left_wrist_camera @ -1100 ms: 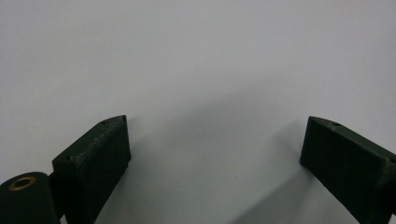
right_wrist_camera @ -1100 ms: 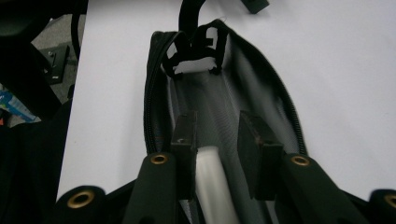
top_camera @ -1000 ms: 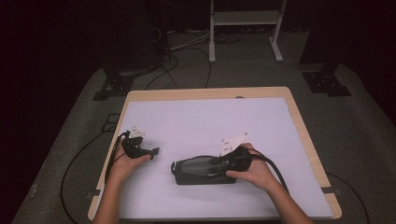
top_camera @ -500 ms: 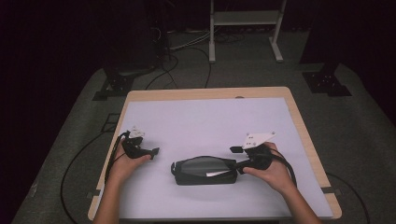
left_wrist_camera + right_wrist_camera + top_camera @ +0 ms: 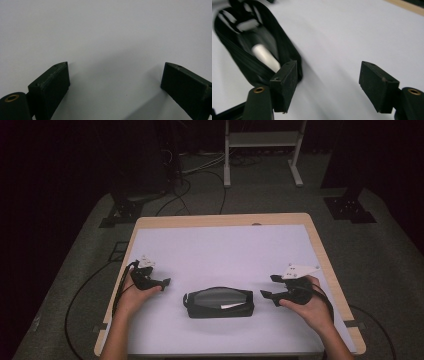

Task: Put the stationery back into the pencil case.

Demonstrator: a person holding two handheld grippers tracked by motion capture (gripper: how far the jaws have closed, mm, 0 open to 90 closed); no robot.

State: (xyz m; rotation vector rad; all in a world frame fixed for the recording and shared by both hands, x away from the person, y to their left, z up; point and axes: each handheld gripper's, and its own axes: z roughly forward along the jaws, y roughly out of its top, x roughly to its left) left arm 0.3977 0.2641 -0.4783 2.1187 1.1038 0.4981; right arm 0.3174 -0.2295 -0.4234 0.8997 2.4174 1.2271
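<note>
Black pouch [image 5: 218,303] lies open near the front of the white bench [image 5: 225,250] — a white stick-like thing inside. Right gripper [image 5: 270,287] sits just right of it, jaws just opened, nothing between them — left gripper [image 5: 162,282] rests apart on the left.

Matt black cloth pouch [image 5: 218,302] w/ mesh top; smooth white tabletop [image 5: 225,250], wood-edged.

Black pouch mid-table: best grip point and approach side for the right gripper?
Probably the pouch's right end, approached from the right. The pouch lies flat and lengthwise across the white mat, with its zipped mouth open upward and a white object inside. The right gripper, its jaws just opened with nothing between them, already faces that end. A pinch on the upper rim there seems likeliest to hold.
</note>
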